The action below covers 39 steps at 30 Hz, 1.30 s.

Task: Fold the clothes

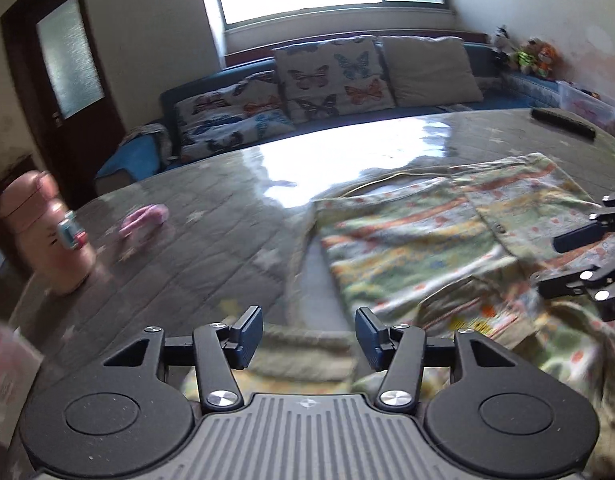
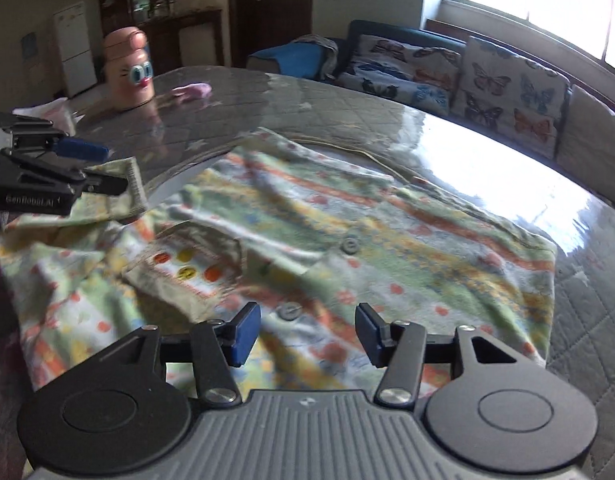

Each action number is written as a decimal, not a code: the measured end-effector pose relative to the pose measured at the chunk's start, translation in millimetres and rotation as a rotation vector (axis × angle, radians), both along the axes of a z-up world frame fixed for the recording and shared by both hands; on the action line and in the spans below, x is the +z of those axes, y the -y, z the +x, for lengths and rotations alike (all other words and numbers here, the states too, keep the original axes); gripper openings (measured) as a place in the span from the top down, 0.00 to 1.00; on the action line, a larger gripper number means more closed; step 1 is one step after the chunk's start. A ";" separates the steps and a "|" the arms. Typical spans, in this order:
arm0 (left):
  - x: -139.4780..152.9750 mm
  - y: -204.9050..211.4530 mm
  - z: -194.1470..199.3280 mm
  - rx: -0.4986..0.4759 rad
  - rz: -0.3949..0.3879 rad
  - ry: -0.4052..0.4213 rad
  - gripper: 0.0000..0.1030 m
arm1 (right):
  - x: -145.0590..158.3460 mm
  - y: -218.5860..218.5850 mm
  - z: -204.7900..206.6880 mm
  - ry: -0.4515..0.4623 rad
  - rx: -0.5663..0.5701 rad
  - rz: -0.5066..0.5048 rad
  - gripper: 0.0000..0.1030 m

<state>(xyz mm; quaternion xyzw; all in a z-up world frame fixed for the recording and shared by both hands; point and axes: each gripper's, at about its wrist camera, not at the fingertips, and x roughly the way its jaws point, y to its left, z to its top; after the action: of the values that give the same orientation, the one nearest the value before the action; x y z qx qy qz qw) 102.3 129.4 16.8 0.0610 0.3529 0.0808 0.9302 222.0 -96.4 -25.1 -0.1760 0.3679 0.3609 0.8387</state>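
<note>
A patterned shirt (image 2: 291,248) lies rumpled across the bench (image 2: 487,152), filling the middle of the right wrist view. The right gripper (image 2: 307,334) hangs over its near edge, jaws released. The left gripper (image 1: 309,338), jaws also released, sits above the shirt's sleeve at lower center of its view. A pink bottle (image 2: 129,70) stands upper left.

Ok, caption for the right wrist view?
Open right hand-held gripper hovers over a patterned shirt spread on the table.
</note>
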 end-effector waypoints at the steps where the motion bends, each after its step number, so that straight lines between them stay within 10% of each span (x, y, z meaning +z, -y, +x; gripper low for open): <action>1: 0.7 -6.4 -8.0 0.022 -0.004 0.005 0.46 | 0.2 -0.9 -5.2 0.008 0.010 -0.008 0.47; 10: -6.5 -25.3 -48.6 0.078 0.010 -0.015 0.38 | 8.7 21.7 -22.3 0.018 -0.061 0.022 0.35; 17: -7.5 12.3 -47.6 -0.091 0.096 0.010 0.36 | 4.0 42.0 -22.5 -0.030 -0.137 0.042 0.34; 23: -25.8 25.1 -35.2 -0.150 0.159 -0.047 0.55 | -2.0 44.9 -25.5 -0.044 -0.149 0.040 0.34; 28: -27.5 10.7 -40.2 -0.061 0.180 -0.036 0.93 | -3.2 44.5 -25.7 -0.045 -0.149 0.036 0.32; 39: -9.6 -63.1 -99.2 0.444 0.001 0.080 0.91 | -3.5 42.5 -26.4 -0.042 -0.144 0.026 0.31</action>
<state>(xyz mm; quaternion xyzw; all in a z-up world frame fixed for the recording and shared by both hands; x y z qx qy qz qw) 3.0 192.4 7.1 -0.0209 0.3203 0.2863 0.9028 195.6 -138.9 -28.5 -0.1306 0.3923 0.3079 0.8568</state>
